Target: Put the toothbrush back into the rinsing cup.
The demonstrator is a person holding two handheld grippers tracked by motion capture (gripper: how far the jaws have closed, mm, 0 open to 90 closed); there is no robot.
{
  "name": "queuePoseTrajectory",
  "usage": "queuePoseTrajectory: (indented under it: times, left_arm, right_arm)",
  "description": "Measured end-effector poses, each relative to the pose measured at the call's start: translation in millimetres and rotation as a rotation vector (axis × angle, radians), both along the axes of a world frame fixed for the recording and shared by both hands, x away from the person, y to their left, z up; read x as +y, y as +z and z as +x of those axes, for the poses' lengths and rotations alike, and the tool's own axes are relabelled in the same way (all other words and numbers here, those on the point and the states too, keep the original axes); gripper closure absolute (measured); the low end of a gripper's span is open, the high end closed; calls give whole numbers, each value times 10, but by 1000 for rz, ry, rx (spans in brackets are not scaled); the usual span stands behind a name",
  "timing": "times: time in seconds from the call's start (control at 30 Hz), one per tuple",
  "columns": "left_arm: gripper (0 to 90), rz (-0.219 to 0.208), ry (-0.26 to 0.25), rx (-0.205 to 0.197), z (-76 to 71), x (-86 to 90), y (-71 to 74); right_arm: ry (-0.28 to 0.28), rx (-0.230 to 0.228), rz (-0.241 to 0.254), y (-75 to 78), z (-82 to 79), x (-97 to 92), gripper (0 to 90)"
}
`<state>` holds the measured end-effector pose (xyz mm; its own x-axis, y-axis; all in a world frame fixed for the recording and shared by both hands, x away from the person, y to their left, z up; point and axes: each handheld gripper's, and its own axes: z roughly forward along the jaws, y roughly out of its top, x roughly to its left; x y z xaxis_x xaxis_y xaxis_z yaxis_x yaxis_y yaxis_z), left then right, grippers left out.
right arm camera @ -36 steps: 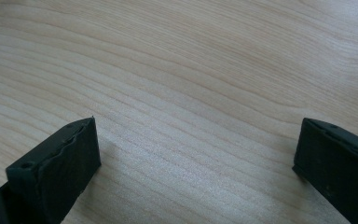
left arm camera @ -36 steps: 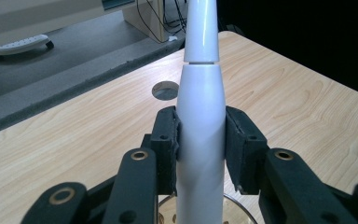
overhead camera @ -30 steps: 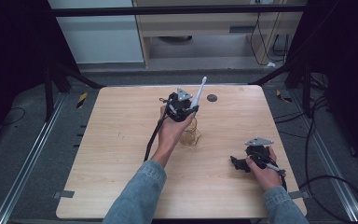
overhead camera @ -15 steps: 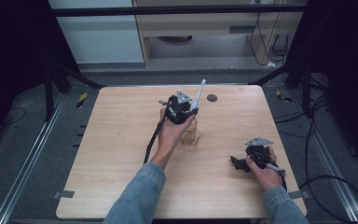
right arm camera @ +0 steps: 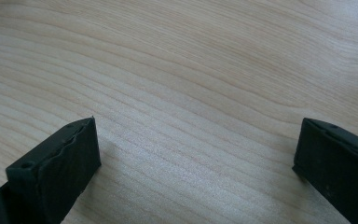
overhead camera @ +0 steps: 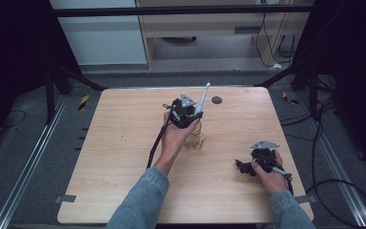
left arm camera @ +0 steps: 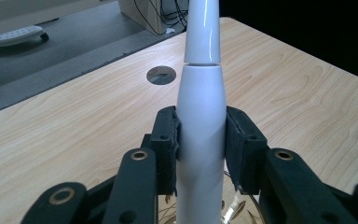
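Toothbrush handle (overhead camera: 201, 99), white and tapered, stands over the middle of the table (overhead camera: 124, 143) in the high view, clamped in the left gripper (overhead camera: 185, 110) above a gold wire holder (overhead camera: 194, 137); its long axis tilts up and away. The likely next move is lowering it into that holder. The right gripper (overhead camera: 248, 167) rests near the table's right edge.

Seen from the left gripper view, both pads (left arm camera: 168, 140) press the handle's thick body, its narrow end pointing away.

Seen from the right gripper view, the jaws stand wide apart over bare wood.

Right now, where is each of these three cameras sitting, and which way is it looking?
High view: above the person's side, looking forward and down on the table; both forearms show.
Left gripper view: rides the left gripper, looking along jaws shut on a white toothbrush-like handle.
Right gripper view: rides the right gripper, looking over open jaws at bare wood.
Shared: high and left views show the round table hole.
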<state>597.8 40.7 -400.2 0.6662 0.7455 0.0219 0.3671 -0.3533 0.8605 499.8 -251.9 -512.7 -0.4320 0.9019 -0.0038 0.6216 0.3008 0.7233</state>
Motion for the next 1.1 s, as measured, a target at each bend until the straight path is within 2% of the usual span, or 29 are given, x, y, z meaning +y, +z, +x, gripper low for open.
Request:
queuePoseTrajectory:
  times: [1.1]
  left_arm:
    - [665, 19, 2, 20, -35, 66, -115]
  right_arm:
    - [0, 0, 1, 0, 0, 0, 3]
